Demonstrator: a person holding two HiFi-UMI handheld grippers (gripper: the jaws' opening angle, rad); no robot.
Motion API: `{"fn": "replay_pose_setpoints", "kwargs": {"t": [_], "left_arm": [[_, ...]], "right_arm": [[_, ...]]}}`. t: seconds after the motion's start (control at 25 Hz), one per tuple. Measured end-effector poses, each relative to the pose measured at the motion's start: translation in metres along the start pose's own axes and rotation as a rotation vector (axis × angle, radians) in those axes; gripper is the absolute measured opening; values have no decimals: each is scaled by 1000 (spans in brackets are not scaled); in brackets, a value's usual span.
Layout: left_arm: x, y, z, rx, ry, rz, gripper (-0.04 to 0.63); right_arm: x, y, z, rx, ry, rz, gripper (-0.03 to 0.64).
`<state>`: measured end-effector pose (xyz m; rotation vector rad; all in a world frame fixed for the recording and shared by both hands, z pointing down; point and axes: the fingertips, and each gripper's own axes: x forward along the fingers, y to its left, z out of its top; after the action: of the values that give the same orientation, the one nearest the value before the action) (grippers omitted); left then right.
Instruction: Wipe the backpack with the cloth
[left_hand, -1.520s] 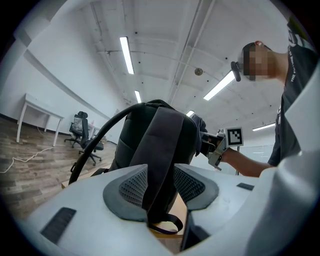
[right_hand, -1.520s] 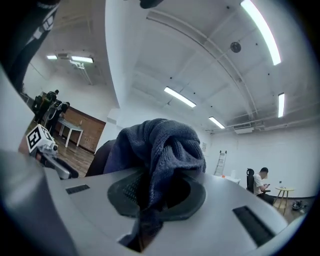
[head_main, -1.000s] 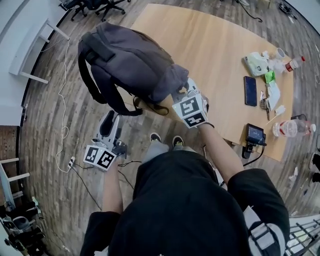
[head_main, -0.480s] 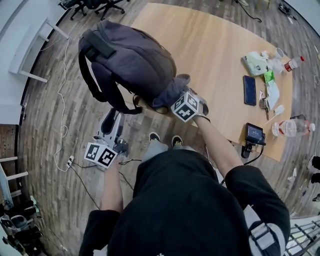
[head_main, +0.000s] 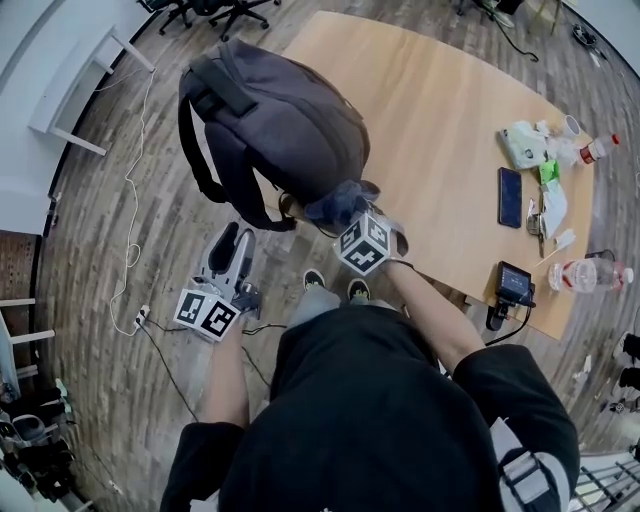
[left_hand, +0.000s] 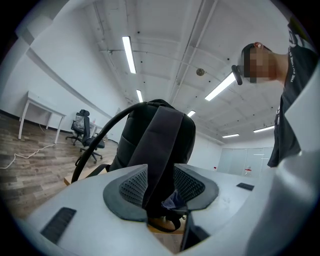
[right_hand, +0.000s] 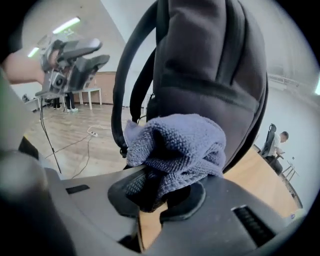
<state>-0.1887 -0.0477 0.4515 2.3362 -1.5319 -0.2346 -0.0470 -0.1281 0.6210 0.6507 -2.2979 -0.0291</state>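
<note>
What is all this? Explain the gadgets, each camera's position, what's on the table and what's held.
A person holds a two-jaw gripper in each hand. One picture comes from a head camera looking down; the others ride on the grippers. A dark grey fabric backpack stands on a light wooden table, with a black phone and a clear plastic bottle. The right gripper has its jaws shut on a blue-grey towelling cloth at the backpack's base. The left gripper has its jaws open, holding nothing.

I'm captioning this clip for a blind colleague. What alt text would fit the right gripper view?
The right gripper is shut on a bunched blue-grey cloth, close in front of a dark backpack. The left gripper shows at upper left over a wood floor; a wooden table is at lower right.
</note>
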Motion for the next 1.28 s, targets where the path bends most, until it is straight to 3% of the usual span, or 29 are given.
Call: {"fn": "replay_pose_setpoints", "kwargs": {"t": [0.4, 0.72, 0.88, 1.08, 1.28], "left_arm": [[6, -6, -2, -10, -10, -16, 176], [5, -8, -2, -10, -5, -16, 176], [5, -9, 0, -8, -6, -16, 176], [3, -6, 6, -4, -22, -9, 176], [-1, -2, 10, -5, -31, 1, 176]], "right_arm": [[-136, -26, 180, -117, -455, -109, 48], [-191, -58, 247, 8, -658, -36, 48], [-187, -99, 240, -41, -607, -147, 48], [-181, -110, 220, -167, -552, -169, 48], [-169, -114, 186, -117, -482, -156, 48]]}}
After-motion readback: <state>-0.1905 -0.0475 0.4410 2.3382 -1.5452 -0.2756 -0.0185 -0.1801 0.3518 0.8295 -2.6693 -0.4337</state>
